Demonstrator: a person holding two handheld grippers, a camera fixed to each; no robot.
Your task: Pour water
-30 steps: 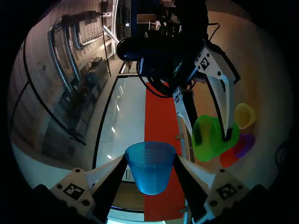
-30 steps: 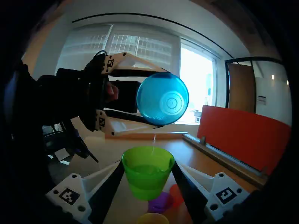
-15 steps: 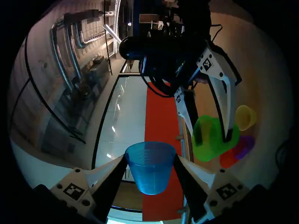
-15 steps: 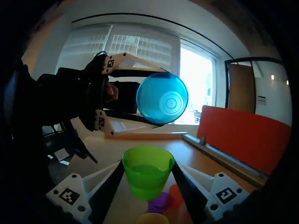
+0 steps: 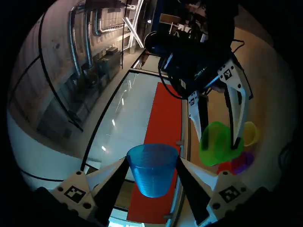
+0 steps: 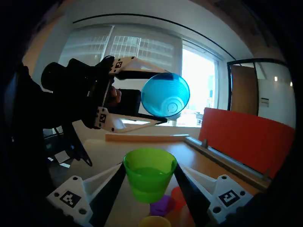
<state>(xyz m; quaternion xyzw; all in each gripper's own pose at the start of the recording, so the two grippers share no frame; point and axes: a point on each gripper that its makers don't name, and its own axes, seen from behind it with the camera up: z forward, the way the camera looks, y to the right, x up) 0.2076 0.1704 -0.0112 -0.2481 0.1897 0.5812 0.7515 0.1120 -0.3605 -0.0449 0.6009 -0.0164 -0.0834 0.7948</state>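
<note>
In the left gripper view my left gripper is shut on a clear blue cup. The right gripper view shows that blue cup tipped on its side, its mouth facing the camera, held above and behind the green cup. My right gripper is shut on the green cup, upright over the wooden table, with water standing in its lower half. No water runs between the cups. From the left gripper view, the green cup sits between the right gripper's white fingers.
A purple cup, an orange cup and a yellow cup lie on the table just below the green cup. A red panel borders the table's right side. Bright windows lie behind; a person's dark sleeve is at left.
The thin stream from the blue cup into the green cup has stopped. The left gripper has lifted and turned the blue cup back a little. The green cup has stayed still.
</note>
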